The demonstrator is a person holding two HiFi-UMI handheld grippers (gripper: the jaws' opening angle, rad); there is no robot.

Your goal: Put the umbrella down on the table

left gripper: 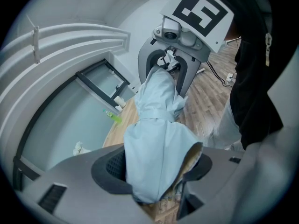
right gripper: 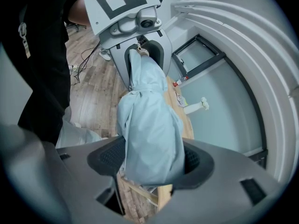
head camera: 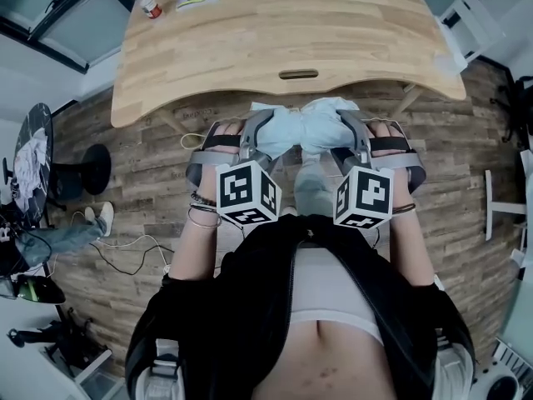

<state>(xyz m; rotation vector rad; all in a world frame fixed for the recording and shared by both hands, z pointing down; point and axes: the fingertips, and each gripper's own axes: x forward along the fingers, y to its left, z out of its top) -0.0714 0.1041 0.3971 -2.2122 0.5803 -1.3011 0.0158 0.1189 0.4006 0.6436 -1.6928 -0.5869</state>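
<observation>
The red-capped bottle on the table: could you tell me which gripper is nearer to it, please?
Left. The left gripper clamps the light-blue umbrella nearer the bottle; the right gripper clamps its other end, farther right.

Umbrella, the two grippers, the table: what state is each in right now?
umbrella: folded and strapped, held in the air by the table's near edge.
left gripper: shut on one end of the umbrella.
right gripper: shut on its other end.
table: umbrella not yet on it.
</observation>
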